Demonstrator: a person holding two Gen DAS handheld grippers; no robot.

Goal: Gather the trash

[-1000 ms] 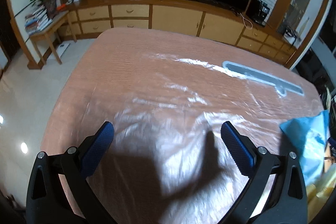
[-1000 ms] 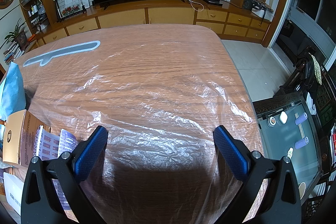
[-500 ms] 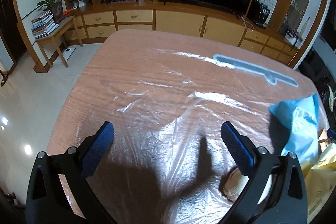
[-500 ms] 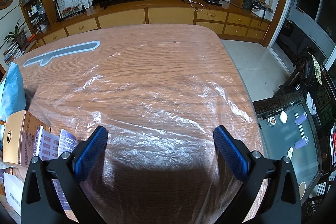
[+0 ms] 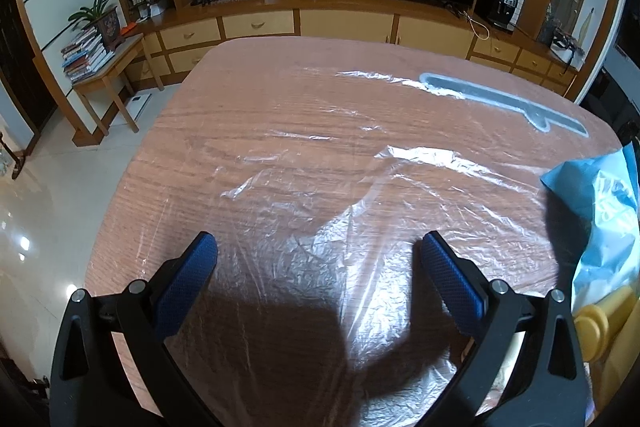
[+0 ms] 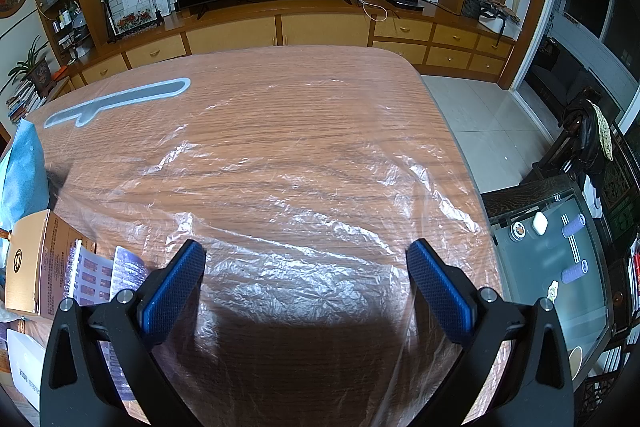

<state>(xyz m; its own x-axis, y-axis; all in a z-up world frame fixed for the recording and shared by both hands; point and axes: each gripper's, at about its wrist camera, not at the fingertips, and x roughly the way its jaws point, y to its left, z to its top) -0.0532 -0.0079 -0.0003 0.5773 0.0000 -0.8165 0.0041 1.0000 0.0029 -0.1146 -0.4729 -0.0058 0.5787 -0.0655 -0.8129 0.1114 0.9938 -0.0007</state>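
A large clear plastic bag [image 5: 360,187] lies flat and crinkled over the wooden table [image 5: 248,75]; it also shows in the right wrist view [image 6: 304,211]. A blue plastic bag [image 5: 596,203] lies at the right edge, also in the right wrist view [image 6: 22,171]. Yellow items [image 5: 604,327] sit below it. A cardboard box [image 6: 32,263], a purple leaflet [image 6: 100,275] and a white pack [image 6: 24,367] lie at the left of the right wrist view. My left gripper [image 5: 318,259] and right gripper [image 6: 306,267] are open and empty above the clear bag.
A grey handle-shaped print [image 5: 504,103] marks the clear bag's far end. A TV cabinet [image 5: 344,23] runs behind the table. A small side table with books [image 5: 104,67] stands at the left. A dark glass table [image 6: 560,259] stands to the right.
The left gripper's view has swung and pulled back, bringing the blue bag and yellow items into sight at the right. The right gripper has stayed still.
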